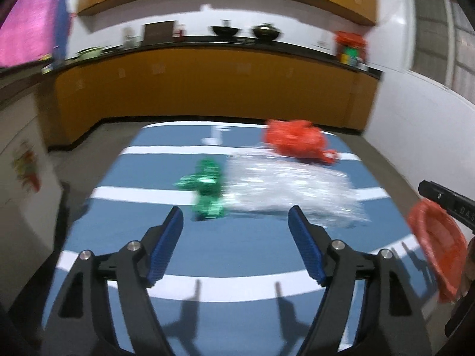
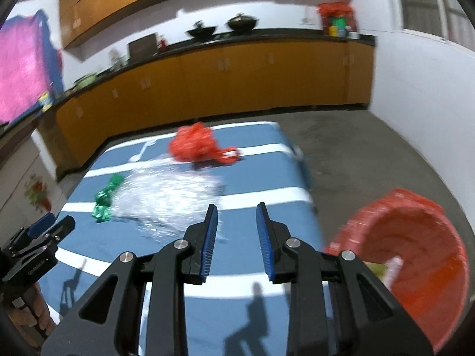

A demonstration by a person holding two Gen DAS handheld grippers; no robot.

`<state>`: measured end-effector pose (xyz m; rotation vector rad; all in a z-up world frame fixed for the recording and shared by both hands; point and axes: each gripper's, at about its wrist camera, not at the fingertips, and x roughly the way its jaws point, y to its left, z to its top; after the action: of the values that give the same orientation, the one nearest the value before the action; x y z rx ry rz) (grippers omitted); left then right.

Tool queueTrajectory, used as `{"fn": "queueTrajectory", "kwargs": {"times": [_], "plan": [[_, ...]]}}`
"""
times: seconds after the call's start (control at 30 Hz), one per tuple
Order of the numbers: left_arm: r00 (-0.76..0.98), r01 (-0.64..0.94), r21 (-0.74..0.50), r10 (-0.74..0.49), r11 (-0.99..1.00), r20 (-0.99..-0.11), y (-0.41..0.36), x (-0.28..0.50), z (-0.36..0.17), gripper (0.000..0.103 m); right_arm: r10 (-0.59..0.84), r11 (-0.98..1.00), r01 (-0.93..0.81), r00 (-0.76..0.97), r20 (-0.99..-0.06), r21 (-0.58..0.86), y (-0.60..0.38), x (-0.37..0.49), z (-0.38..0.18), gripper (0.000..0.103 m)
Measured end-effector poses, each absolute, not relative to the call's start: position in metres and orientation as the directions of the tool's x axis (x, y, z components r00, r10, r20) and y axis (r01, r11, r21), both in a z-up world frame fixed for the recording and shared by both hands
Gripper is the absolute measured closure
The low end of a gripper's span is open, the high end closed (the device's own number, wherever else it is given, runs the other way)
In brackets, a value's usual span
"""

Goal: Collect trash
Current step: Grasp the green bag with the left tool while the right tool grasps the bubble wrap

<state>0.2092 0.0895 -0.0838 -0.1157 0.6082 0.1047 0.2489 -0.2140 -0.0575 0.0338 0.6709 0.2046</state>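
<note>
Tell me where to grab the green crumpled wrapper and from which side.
Take the green wrapper across its narrow middle, coming from above on its free left side. It lies elongated and crumpled on the blue striped table, and its right edge abuts the clear plastic sheet.

Indoor light, fairly bright; heavy motion blur; fisheye bending at edges; sharp tool shadows on tablecloth (image 1: 237,246).

A bench (image 1: 237,252) covered in blue cloth with white stripes carries the litter. On it lie a green wrapper (image 1: 207,187), touching a clear crinkled plastic sheet (image 1: 291,190), a red plastic bag (image 1: 297,142) at the sheet's far edge, and a white spoon (image 1: 215,136) farther back.
</note>
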Motion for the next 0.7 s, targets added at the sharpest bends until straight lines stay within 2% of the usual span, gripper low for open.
{"fn": "queueTrajectory", "kwargs": {"times": [0.2,0.4,0.47,0.53,0.6,0.7], "plan": [[0.814,-0.239,-0.085,0.152,0.967,-0.561,0.135,0.202,-0.088,0.025,0.253,0.959,-0.273,0.714,-0.653,0.073,-0.160,0.287,-0.074,0.075],[0.804,-0.284,-0.096,0.183,0.954,-0.567,0.165,0.197,-0.093,0.023,0.240,0.959,-0.277,0.673,-0.700,0.062,-0.133,0.323,-0.097,0.073],[0.799,-0.292,-0.103,0.183,0.951,-0.573,0.171,0.198,-0.096,0.023,0.225,0.963,-0.266,0.675,-0.703,0.053,-0.128,0.329,-0.101,0.053],[0.794,-0.298,-0.111,0.181,0.948,-0.581,0.177,0.198,-0.100,0.023,0.209,0.965,-0.258,0.670,-0.713,0.041,-0.124,0.332,-0.105,0.049],[0.790,-0.301,-0.121,0.176,0.946,-0.588,0.180,0.200,-0.104,0.023,0.184,0.966,-0.258,0.655,-0.733,0.012,-0.120,0.333,-0.113,0.050],[0.787,-0.300,-0.134,0.165,0.945,-0.595,0.182,0.202,-0.108,0.023,0.155,0.963,-0.268,0.652,-0.742,-0.034,-0.115,0.330,-0.123,0.063]]}}
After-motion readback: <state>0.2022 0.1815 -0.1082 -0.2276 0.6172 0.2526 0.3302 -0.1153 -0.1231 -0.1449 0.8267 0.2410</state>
